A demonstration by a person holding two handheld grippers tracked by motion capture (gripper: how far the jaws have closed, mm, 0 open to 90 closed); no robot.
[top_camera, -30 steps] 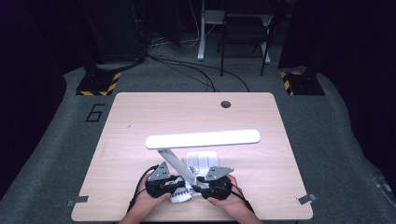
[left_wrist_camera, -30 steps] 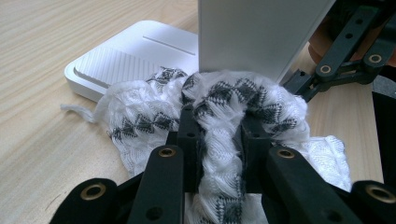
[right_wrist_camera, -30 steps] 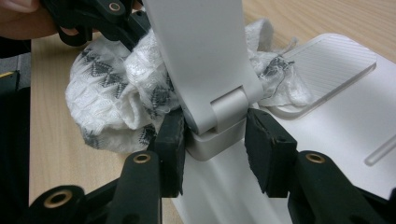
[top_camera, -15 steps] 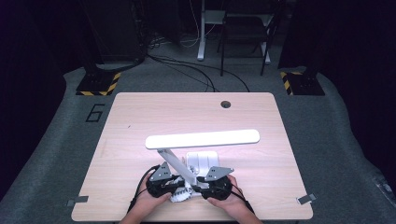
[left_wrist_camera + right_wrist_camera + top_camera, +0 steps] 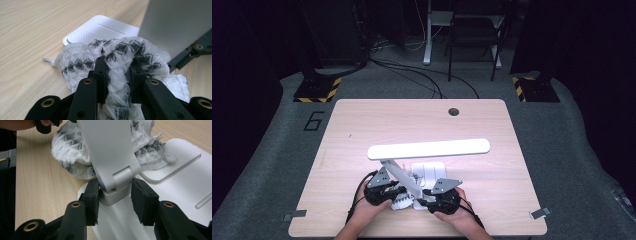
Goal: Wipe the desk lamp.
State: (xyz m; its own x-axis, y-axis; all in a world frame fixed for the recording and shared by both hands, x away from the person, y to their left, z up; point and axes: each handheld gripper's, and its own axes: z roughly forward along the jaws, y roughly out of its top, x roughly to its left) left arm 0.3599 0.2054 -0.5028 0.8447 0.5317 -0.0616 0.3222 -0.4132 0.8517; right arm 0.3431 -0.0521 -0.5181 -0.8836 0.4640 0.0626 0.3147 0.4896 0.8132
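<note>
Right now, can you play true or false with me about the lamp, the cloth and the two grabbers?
1. The left gripper pinches a white cloth with grey diamond patterns. True.
2. The white desk lamp's long head is dark. False: it glows brightly.
3. The right gripper has its jaws on either side of the lamp's hinge. True.
4. The cloth lies at the far edge of the light wooden table. False: it lies at the near edge, beside the lamp's flat white base.

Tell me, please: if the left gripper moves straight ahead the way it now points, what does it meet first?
Probably the lamp's white base, just beyond the cloth that the left gripper pinches; depth is unclear.
</note>
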